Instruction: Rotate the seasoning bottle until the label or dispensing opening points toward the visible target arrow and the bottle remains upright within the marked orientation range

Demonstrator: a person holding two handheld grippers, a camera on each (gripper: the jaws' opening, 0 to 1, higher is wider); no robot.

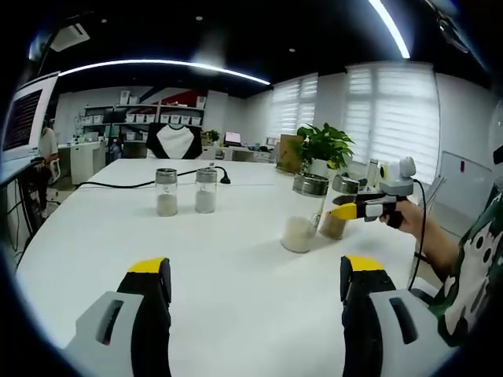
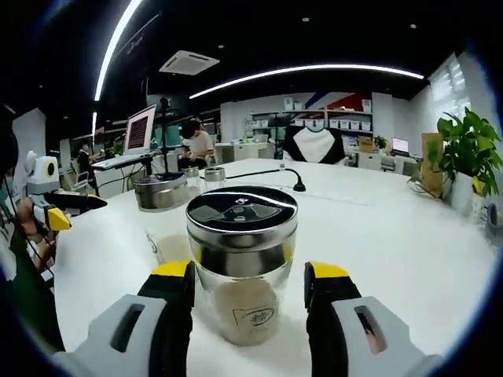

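In the left gripper view, the left gripper (image 1: pixel 255 294) stands at the bottom of the frame with its two yellow-tipped jaws wide apart and nothing between them, so it is released and only hovers over the white table (image 1: pixel 236 259). At the middle right of the frame the right gripper (image 1: pixel 348 210) reaches from the person's hand (image 1: pixel 398 216) to a pair of jars: a brown-filled bottle (image 1: pixel 335 206) that its jaws seem to stand around, and just beside it, toward the centre, a white-filled bottle (image 1: pixel 301 214). Two more small jars (image 1: pixel 185 190) stand together at the upper left of the centre, well apart from the others, and a green plant (image 1: pixel 324 145) is behind on the right. In the right gripper view, the seasoning bottle (image 2: pixel 242 263) is in the lower centre, upright, with its metal lid (image 2: pixel 242 208) and the dispensing openings turned up to the camera, and a small label (image 2: pixel 258 316) faces forward low on the glass. The right gripper (image 2: pixel 248 287) has one jaw on each side of it, close to the glass; I cannot tell if they already press on it. No target arrow or marked range can be found on the table in either view, so I cannot judge how much turn is left; I think the rotation itself is yet to be completed, while the bottle being upright is already satisfied.
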